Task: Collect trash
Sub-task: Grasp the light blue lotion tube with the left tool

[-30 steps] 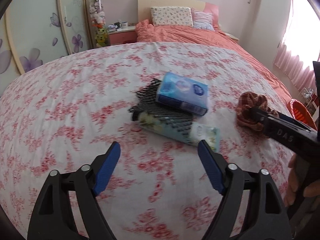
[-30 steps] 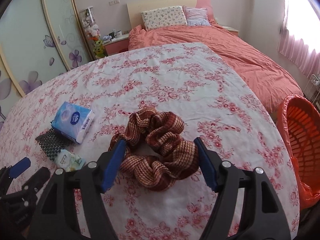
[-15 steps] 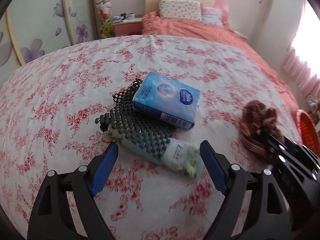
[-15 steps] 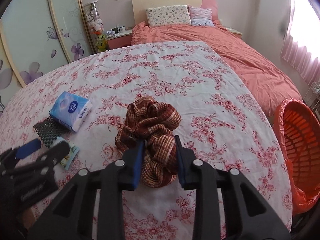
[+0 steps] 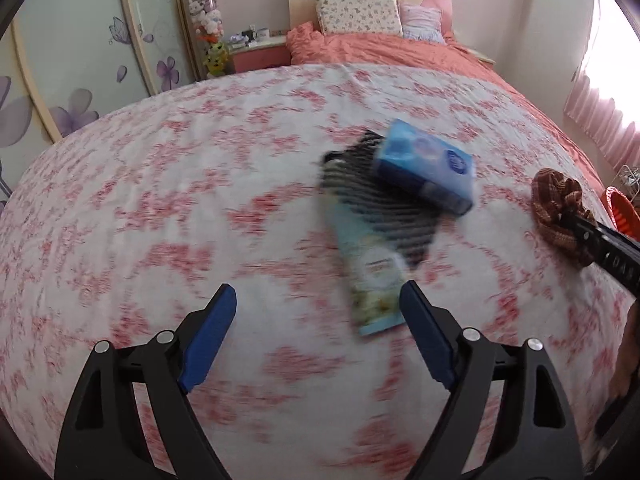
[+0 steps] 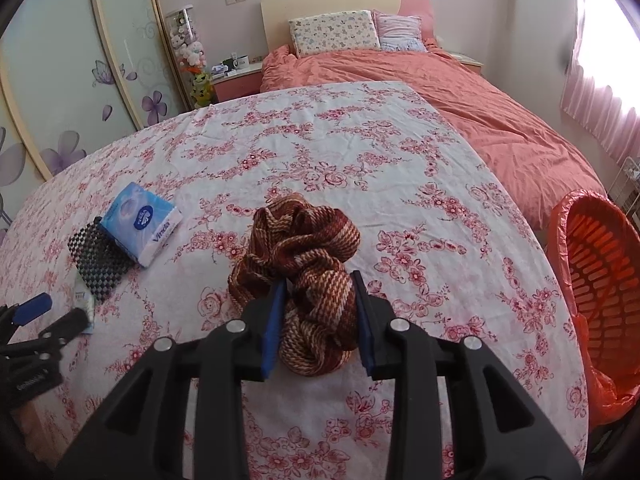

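Left wrist view: the left gripper [image 5: 316, 312] fills the lower frame, its black arms ending in flat blue pads that stand wide apart with nothing between them; they have just eased slightly closer. Its right pad lies just beside the lower end of a pale, glossy floral packet [image 5: 370, 280], blurred, right of centre. A black woven mesh mat [image 5: 380, 208] lies over the packet's upper end, and a blue rectangular tissue pack [image 5: 426, 168] rests on the mat's upper right. All sit on a white sheet [image 5: 160, 200] printed with red flowers. At the right edge a brown plaid scrunchie [image 5: 558, 210], ruffled cloth, is caught in the right gripper's tip.

Right wrist view: the right gripper [image 6: 320, 316] has just closed, and its blue pads are clamped on the scrunchie [image 6: 304, 256] at centre, bunching its soft folds. At the right edge stands an orange slatted plastic basket [image 6: 600, 280] lined with a thin orange bag. The tissue pack [image 6: 140, 226] and mat [image 6: 96, 264] lie at centre left.
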Available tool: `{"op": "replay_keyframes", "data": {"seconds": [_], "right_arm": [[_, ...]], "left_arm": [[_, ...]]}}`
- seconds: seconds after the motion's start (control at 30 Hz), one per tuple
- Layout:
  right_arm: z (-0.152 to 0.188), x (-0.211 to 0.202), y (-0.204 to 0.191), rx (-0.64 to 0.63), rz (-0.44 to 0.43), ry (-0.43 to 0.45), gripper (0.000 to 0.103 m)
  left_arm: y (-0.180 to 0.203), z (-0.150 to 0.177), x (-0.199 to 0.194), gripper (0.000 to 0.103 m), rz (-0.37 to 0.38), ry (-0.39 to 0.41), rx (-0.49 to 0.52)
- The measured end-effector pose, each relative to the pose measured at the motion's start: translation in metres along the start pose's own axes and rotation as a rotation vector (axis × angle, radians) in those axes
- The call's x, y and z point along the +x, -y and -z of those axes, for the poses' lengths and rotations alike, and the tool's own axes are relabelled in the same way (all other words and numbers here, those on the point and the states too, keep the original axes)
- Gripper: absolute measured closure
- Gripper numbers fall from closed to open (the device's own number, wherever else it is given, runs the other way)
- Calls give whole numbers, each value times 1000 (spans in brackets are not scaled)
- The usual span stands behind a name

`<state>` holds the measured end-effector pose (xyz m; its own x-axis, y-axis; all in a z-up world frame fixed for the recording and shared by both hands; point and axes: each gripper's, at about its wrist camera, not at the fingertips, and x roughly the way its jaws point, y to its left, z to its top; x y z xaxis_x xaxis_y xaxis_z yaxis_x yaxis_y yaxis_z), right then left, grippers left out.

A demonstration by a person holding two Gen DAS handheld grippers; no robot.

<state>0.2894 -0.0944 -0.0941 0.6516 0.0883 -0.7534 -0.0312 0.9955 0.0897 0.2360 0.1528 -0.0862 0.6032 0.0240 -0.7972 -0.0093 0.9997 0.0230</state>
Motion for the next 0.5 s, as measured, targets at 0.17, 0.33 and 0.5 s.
{"op": "replay_keyframes", "data": {"seconds": [0.17, 0.33, 0.5], "right_arm": [[0, 3, 4, 21, -14, -18, 66], [0, 3, 6, 20, -12, -18, 66], [0, 3, 4, 9, 1, -23, 65]], "left_arm": [[-3, -7, 1, 37, 42, 26, 8], [14, -18, 7, 38, 82, 27, 8], [25, -21, 12, 43, 76, 21, 5]]}}
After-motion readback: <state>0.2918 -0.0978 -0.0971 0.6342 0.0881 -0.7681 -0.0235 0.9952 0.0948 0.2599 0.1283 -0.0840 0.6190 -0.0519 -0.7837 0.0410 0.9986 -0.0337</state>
